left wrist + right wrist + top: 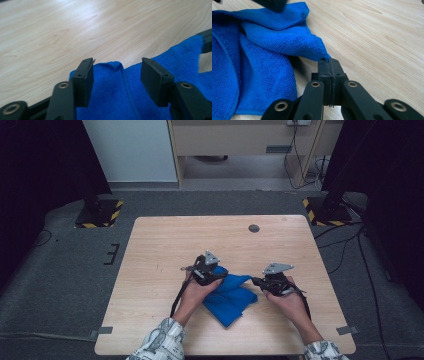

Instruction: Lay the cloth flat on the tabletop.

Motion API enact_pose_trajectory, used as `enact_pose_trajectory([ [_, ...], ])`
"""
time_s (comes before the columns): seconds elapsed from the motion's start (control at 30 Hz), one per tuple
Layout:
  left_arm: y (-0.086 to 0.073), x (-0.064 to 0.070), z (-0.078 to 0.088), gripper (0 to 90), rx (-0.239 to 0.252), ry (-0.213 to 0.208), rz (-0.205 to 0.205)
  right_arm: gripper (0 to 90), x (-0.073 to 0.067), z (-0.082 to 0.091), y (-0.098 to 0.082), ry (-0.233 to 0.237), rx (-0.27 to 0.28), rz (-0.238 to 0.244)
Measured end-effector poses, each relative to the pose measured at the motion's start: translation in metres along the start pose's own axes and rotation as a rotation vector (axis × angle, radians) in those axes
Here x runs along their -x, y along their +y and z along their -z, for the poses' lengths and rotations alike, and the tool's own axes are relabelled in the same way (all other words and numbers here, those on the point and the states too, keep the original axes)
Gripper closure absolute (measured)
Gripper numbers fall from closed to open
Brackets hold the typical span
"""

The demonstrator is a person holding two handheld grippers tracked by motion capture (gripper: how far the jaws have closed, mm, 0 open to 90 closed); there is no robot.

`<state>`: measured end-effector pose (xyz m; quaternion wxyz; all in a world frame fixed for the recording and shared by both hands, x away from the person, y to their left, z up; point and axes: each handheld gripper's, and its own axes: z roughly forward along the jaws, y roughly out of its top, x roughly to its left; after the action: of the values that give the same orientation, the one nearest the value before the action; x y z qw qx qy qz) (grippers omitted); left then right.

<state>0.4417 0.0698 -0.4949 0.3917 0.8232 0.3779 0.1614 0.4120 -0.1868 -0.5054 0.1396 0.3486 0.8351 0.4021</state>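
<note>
Blue terry cloth (230, 295) lies rumpled at the wooden table's (165, 240) six o'clock, right gripper (329, 63) pinching one corner, left gripper (117, 75) spread over another; folding looks barely begun.

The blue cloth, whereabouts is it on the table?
In the high view the blue cloth lies crumpled on the near half of the wooden table, between the left gripper and the right gripper, which pinches its corner.

Black claws (212, 270) with brass rivets, grey three-cornered plates, black cables; patterned white sleeves (162, 340).
</note>
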Motion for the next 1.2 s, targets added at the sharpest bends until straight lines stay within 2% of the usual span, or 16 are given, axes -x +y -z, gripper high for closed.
enact_pose_trajectory([
  [0.03,0.000,0.000,0.000,41.9,0.000,0.000,0.000,89.7,0.000,0.000,0.000,0.000,0.000,0.000],
  [0.13,-0.002,0.002,-0.017,37.7,-0.035,0.018,0.018,89.7,0.000,0.000,-0.001,0.005,-0.003,0.001],
  [0.3,-0.007,0.001,-0.030,42.0,-0.071,0.039,0.032,89.7,0.000,0.001,0.000,0.009,0.001,-0.001],
  [0.33,-0.008,0.001,-0.032,44.5,-0.081,0.062,0.016,89.7,0.000,0.002,0.000,0.011,0.003,0.002],
  [0.37,-0.008,0.001,-0.032,48.1,-0.081,0.062,0.016,89.7,0.000,0.002,0.000,0.011,0.003,0.002],
  [0.43,-0.009,0.001,-0.031,59.0,-0.075,0.056,0.018,89.7,0.000,0.003,0.000,0.011,0.008,0.000],
  [0.47,-0.009,0.000,-0.031,66.3,-0.082,0.040,0.008,89.8,0.001,0.003,0.000,0.014,0.007,0.000],
  [0.53,-0.009,-0.001,-0.030,74.7,-0.075,0.033,0.008,89.8,0.001,0.003,0.000,0.013,0.006,0.001],
  [0.63,-0.007,-0.003,-0.025,81.2,-0.046,0.029,0.012,89.8,0.001,0.003,0.000,0.012,0.004,0.002],
  [0.7,-0.004,-0.008,-0.014,83.5,-0.010,0.031,0.024,89.8,0.001,0.003,0.000,0.009,0.001,0.002],
  [0.83,-0.003,-0.016,0.000,87.9,0.012,0.035,0.026,89.9,0.002,0.003,-0.001,0.007,-0.005,-0.002],
  [0.97,-0.005,-0.023,0.014,88.6,0.039,0.040,0.035,89.9,0.003,0.004,-0.001,0.002,-0.007,-0.004],
  [1.13,-0.014,-0.033,0.038,88.8,0.073,0.066,0.025,89.8,0.003,0.002,-0.002,-0.001,-0.013,-0.004],
  [1.17,-0.014,-0.033,0.038,88.8,0.073,0.066,0.025,89.8,0.003,0.002,-0.002,-0.001,-0.014,-0.004],
  [1.2,-0.018,-0.038,0.048,88.9,0.089,0.074,0.033,89.8,0.003,0.002,-0.002,-0.002,-0.014,-0.004],
])
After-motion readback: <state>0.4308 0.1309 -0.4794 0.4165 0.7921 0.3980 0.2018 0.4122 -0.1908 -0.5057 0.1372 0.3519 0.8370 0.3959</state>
